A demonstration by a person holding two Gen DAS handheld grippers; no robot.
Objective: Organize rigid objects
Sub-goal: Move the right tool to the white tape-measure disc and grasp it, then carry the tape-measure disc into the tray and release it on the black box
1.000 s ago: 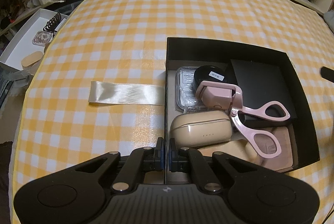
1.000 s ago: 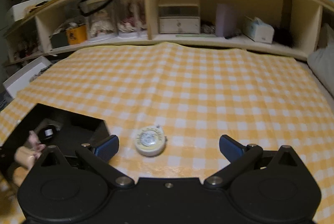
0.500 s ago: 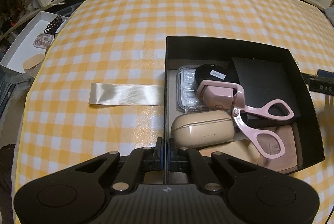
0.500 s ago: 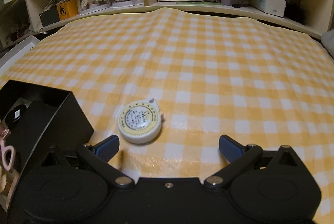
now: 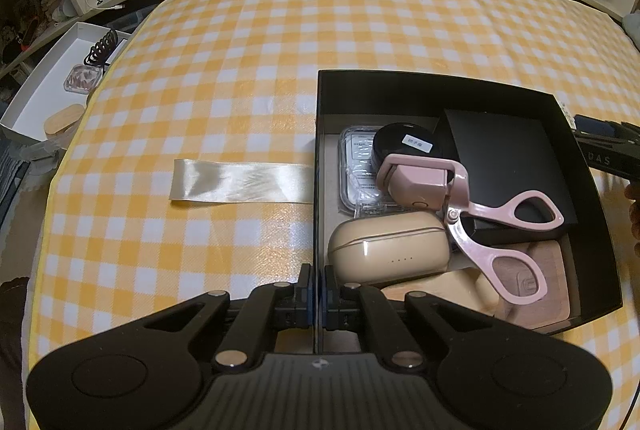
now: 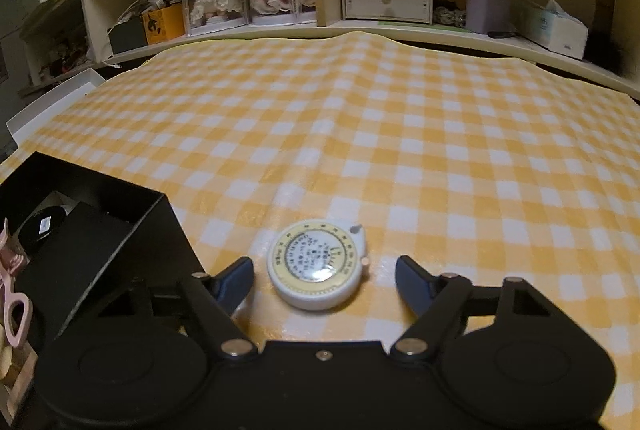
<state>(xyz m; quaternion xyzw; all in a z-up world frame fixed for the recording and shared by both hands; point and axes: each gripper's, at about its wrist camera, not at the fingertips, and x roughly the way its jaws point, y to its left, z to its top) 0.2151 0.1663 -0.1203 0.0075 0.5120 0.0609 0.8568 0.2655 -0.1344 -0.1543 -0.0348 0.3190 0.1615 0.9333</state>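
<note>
Partly hidden under pink scissors (image 5: 480, 213), wooden piece (image 5: 548, 290) stays unidentifiable.

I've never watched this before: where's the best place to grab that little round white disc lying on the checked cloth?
Probably by its rim, pinched across the width. The round tape measure lies flat, so only its low curved sides offer purchase. The right hand-held gripper comes from the near side, jaws closing either side of it, not yet touching.

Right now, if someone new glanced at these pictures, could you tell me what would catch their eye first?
Probably the round white and yellow tape measure lying on the yellow checked cloth, between the closing jaws of the right gripper, not yet touched. Next, the black box packed with items, a pink eyelash curler lying on top, while the left gripper pinches its near wall.
</note>
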